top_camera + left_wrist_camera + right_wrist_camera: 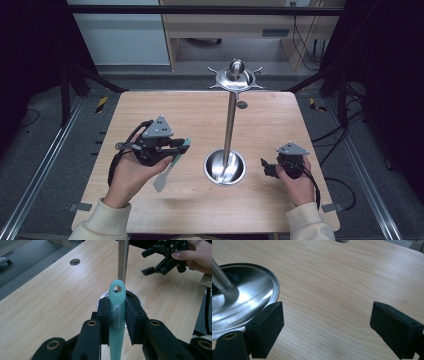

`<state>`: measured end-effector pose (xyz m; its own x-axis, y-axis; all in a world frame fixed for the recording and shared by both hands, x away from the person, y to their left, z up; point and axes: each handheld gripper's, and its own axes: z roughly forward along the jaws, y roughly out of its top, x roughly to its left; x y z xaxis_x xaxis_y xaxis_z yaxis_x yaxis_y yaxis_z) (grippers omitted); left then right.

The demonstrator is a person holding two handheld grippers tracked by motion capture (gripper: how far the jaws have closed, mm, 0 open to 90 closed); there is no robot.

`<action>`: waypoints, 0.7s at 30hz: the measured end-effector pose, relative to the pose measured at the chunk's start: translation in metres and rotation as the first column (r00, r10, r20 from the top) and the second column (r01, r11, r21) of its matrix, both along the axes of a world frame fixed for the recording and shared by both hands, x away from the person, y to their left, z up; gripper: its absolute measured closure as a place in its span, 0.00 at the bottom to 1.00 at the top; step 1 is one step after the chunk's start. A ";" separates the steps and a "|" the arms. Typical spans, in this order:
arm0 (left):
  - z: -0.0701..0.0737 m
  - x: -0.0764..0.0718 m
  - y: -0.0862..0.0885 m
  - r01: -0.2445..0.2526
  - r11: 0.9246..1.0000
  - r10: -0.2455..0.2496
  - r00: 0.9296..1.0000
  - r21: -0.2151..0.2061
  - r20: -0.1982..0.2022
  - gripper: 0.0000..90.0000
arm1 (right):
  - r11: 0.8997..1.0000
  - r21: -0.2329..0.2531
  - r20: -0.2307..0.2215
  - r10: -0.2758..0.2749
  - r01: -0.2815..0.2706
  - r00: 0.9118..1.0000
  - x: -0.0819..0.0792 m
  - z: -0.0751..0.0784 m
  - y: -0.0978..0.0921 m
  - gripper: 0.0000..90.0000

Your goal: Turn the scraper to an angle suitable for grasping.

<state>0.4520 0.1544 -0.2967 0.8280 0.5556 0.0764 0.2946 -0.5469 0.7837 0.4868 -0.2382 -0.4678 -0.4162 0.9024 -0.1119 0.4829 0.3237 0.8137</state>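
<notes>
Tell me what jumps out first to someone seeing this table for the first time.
The tall steel stand at the table's middle catches the eye: a slim pole rising from a shiny round base to a hooked disc on top. Next comes the teal spatula, clamped by its handle in the left tool, left of the stand with its hanging hole pointed toward the pole. The right tool waits open over bare wood beside the base.

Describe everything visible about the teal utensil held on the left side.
The teal utensil is a slim spatula-like tool of matte, plastic-looking material. Its handle end has a round hanging hole and a raised oval label whose text is too blurred to read. The left tongs are shut on its handle, pads pressing both sides. From above, its paler flat blade slants down toward the wooden table, left of the metal stand's base.
</notes>
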 end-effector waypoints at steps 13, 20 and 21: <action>0.010 0.009 -0.004 0.006 0.998 -0.006 1.000 -0.056 0.003 0.83 | 1.000 -0.002 0.000 -0.002 0.002 1.000 -0.001 0.000 0.000 0.14; 0.024 0.006 -0.008 0.009 0.998 -0.006 0.999 -0.065 0.039 0.83 | 1.000 -0.004 0.002 -0.006 0.006 1.000 -0.001 0.001 0.001 0.14; 0.027 0.005 -0.008 0.008 0.997 -0.005 0.999 -0.076 0.046 0.83 | 1.000 -0.008 0.005 -0.004 0.004 1.000 -0.001 0.001 0.000 0.14</action>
<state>0.4574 0.1459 -0.2697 0.8280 0.5560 0.0724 0.2539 -0.4870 0.8357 0.4856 -0.2380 -0.4672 -0.4123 0.9030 -0.1212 0.4798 0.3283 0.8136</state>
